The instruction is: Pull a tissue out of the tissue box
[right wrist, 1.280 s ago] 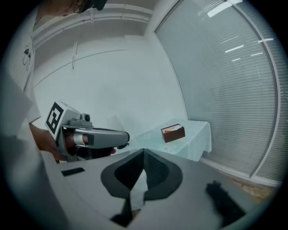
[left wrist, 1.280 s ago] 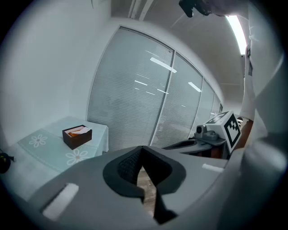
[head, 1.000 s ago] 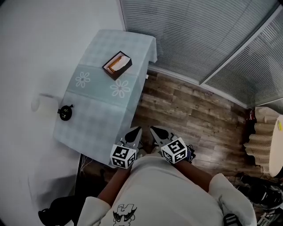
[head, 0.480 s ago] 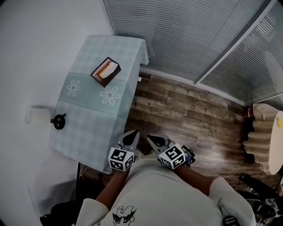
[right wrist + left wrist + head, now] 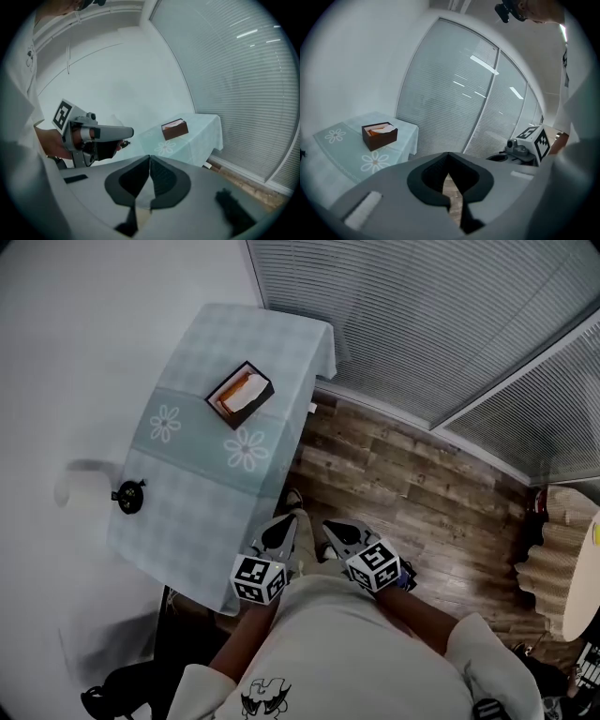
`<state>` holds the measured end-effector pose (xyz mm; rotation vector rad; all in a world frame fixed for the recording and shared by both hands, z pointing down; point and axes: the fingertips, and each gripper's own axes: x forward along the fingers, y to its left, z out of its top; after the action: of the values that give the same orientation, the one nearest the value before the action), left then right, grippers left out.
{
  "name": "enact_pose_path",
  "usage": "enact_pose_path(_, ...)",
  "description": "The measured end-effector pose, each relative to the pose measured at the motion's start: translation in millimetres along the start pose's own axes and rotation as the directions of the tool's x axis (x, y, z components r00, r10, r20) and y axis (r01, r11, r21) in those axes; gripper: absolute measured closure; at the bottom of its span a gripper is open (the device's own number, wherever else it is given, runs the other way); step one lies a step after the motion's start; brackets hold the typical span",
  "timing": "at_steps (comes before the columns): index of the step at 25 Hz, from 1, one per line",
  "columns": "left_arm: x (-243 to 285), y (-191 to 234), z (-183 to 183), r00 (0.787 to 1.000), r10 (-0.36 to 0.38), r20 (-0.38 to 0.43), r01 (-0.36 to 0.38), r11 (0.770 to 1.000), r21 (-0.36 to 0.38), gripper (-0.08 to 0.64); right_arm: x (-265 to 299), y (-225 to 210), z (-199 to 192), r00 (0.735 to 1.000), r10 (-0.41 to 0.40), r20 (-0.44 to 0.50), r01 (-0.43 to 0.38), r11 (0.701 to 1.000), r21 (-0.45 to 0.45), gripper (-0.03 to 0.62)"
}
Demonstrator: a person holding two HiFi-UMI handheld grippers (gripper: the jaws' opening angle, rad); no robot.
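The tissue box (image 5: 242, 395) is dark brown with an orange inside and a white tissue showing at its top. It stands on the far half of a table (image 5: 187, 493) covered in a pale green checked cloth. The box also shows far ahead in the left gripper view (image 5: 379, 135) and in the right gripper view (image 5: 175, 129). My left gripper (image 5: 282, 526) and right gripper (image 5: 337, 529) are side by side close to my body, past the table's near corner and far from the box. Both are shut with nothing between the jaws (image 5: 449, 154) (image 5: 149, 157).
A small black object (image 5: 128, 495) sits near the table's left edge, with a white roll (image 5: 80, 486) beside it at the wall. Window blinds (image 5: 422, 315) run behind the table. Wood floor (image 5: 412, 493) lies to the right, with a wicker piece (image 5: 553, 559) at the far right.
The head view has swung left and back. Both grippers have shifted slightly and sunk a little, staying side by side with jaws shut. The tissue box has not moved on the table.
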<state>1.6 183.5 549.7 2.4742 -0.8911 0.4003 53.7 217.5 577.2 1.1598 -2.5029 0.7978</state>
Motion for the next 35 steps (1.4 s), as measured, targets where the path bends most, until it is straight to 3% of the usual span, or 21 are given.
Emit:
enact_pose_path(9,54.4,124.7,76.9,0.998,0.021,0.06,-0.019,0.999,-0.039,0.554,118.1,-52.7,106.3,1.0,0.005,0.002,-0.005,0.998,-0.059,0.58)
enact_pose_path(15,76.6,180.3,107.2,0.999,-0.001,0.052,0.003,1.0,-0.029,0.554,170.3,-87.6,150.4,1.0,-0.014,-0.027,0.011,0.996,-0.088,0.58)
enact_pose_path(22,93.4,219.7,120.2,0.992,0.102,0.079,-0.091,0.988,-0.123,0.555,207.8,-118.8,170.4,0.997,0.01,-0.077,-0.017,0.996,-0.092,0.578)
enact_pose_path(28,110.4,228.7,144.7,0.98,0.169,0.104,-0.157,0.981,-0.114,0.554,234.8,-143.8,182.6,0.992,0.064,-0.109,-0.081,0.983,-0.165,0.578)
enact_pose_path(35,139.1,259.4,136.9,0.975,0.216,0.055,-0.21,0.974,-0.089,0.554,279.8,-179.7,179.0,0.983,0.078,-0.169,-0.107,0.979,-0.172,0.578)
